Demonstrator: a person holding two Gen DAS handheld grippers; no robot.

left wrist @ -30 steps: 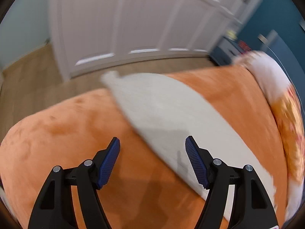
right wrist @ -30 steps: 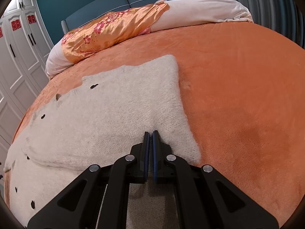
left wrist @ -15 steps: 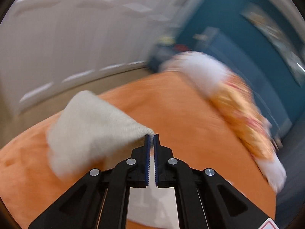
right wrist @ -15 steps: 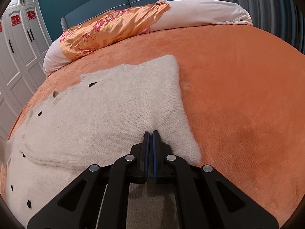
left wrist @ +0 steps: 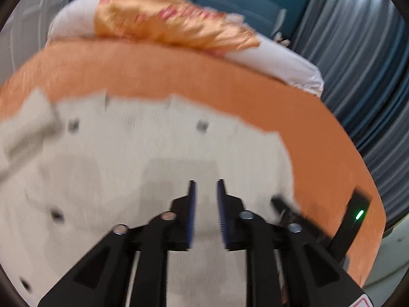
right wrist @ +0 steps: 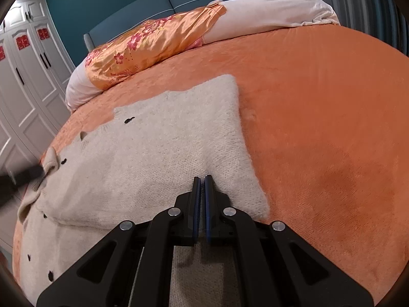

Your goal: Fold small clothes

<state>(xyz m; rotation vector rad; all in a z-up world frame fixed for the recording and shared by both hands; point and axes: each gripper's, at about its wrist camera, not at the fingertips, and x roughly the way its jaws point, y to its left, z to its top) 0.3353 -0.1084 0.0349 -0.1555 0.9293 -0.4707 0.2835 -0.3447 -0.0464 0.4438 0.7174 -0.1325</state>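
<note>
**On the orange bed: a soft knit, half folded**

On the bed lies my sweater, cream and fluffy, with small dark dots. I judge it light and very soft: it will sag and drag when only one point is lifted, and the fuzzy knit can catch on the pads. It is best to take it at an edge or a corner, where two layers can be pinched together.

My right gripper is clamped on the near edge of the folded flap, the jaws together with the knit between them. My left gripper hangs over the middle of the sweater; its jaws have just been opening, they stand a little apart, and I see nothing between them. This view is blurred, so whether the tips touch the knit I cannot tell.
</note>
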